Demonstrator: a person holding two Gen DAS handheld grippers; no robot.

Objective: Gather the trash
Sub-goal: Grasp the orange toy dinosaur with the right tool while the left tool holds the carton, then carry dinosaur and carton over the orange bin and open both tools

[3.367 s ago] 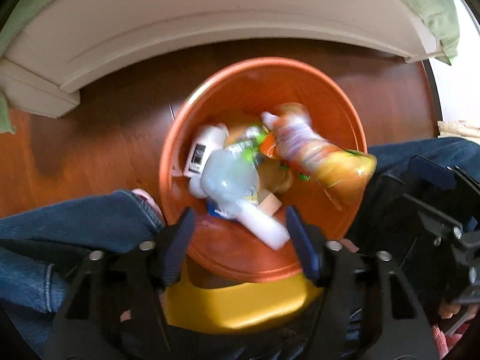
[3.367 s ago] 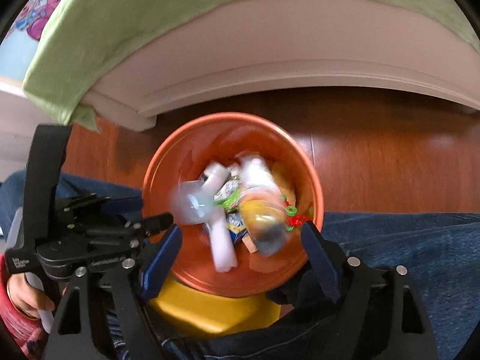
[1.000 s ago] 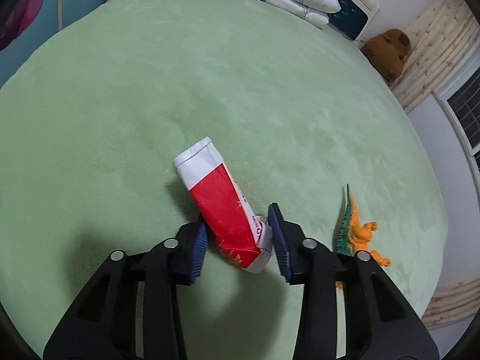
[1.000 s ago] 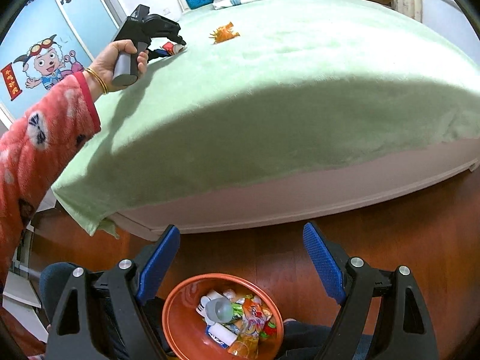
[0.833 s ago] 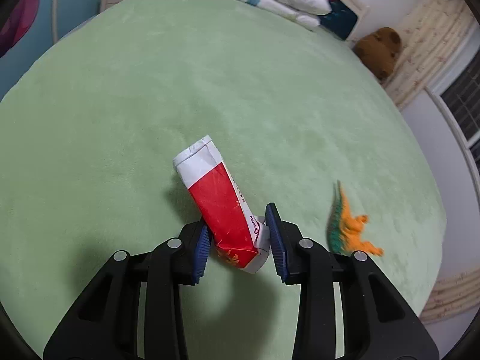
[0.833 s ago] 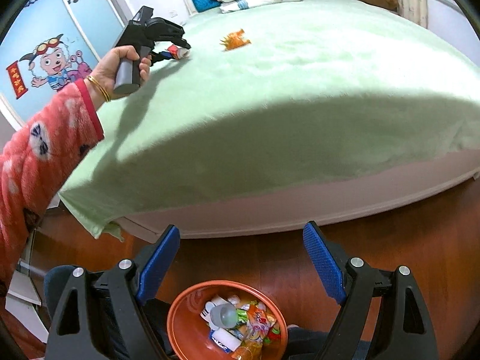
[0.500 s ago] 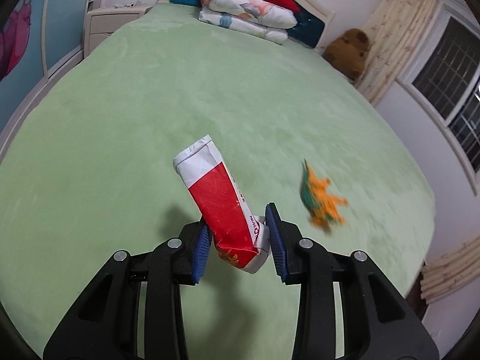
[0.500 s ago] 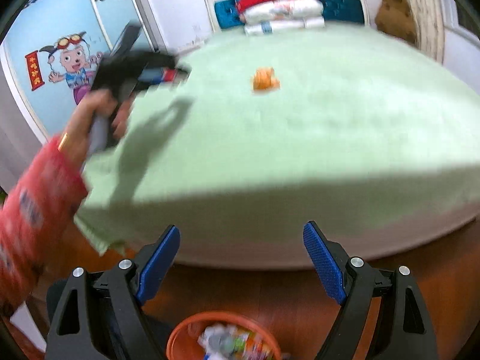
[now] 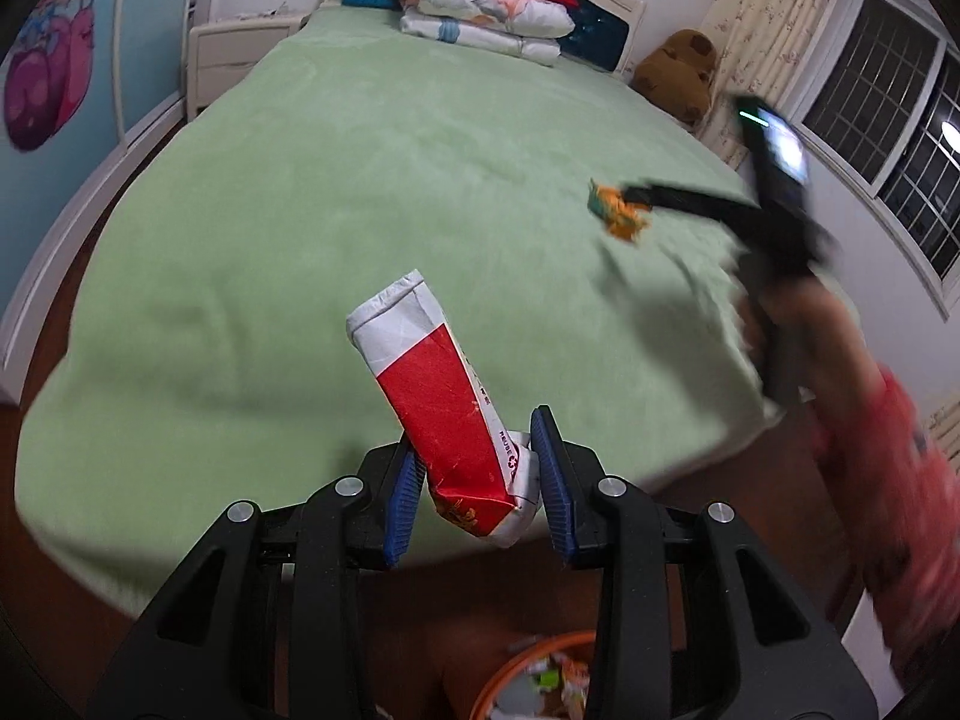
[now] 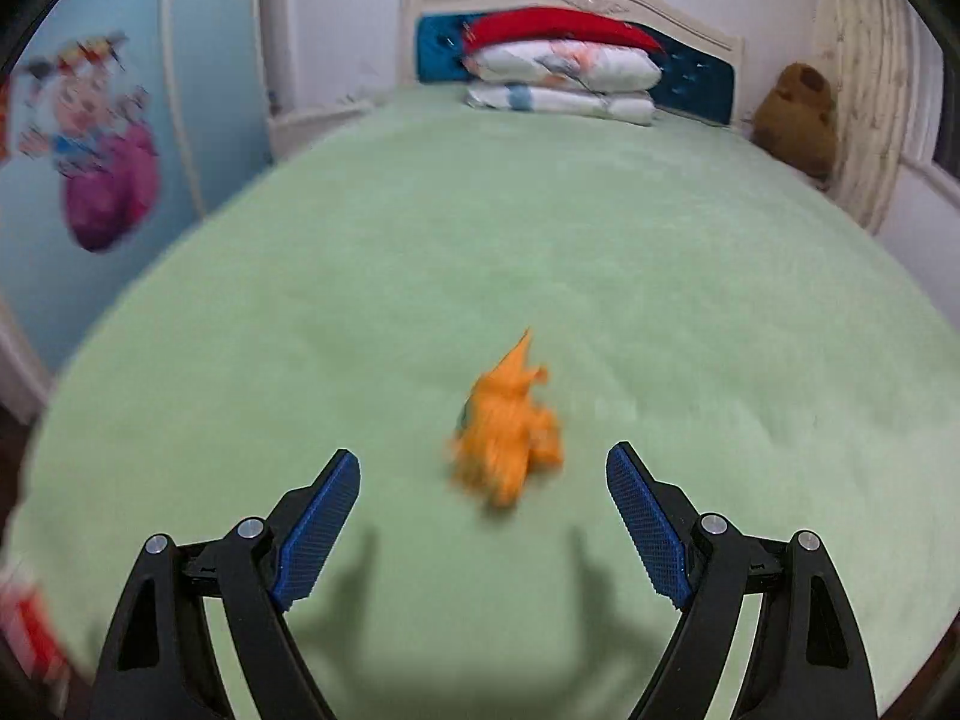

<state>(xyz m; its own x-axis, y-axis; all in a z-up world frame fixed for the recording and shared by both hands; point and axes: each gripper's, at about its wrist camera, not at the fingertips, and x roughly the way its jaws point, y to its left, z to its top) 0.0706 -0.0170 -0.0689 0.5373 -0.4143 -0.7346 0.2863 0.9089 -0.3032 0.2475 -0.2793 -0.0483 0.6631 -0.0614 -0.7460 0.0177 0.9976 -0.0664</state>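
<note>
My left gripper (image 9: 477, 483) is shut on a red and white carton (image 9: 441, 411), holding it in the air above the near edge of the green bed (image 9: 360, 192). Below it, at the bottom of the left wrist view, shows the rim of the orange bin (image 9: 540, 678) with trash inside. My right gripper (image 10: 483, 534) stands open over the bed, with an orange toy dinosaur (image 10: 507, 426) lying just beyond its blue pads. In the left wrist view the right gripper (image 9: 654, 198) reaches the same dinosaur (image 9: 618, 216), blurred.
Pillows (image 10: 558, 78) are stacked against the headboard and a brown plush bear (image 10: 798, 114) sits at the bed's far right corner. A person's red sleeve (image 9: 906, 498) fills the right of the left wrist view. Dark wooden floor (image 9: 480, 612) lies beyond the bed's near edge.
The left gripper has lifted the carton off the bed and pulled back to the bed's edge, over the bin. The right gripper has swung from above the bin out over the bed to the dinosaur.
</note>
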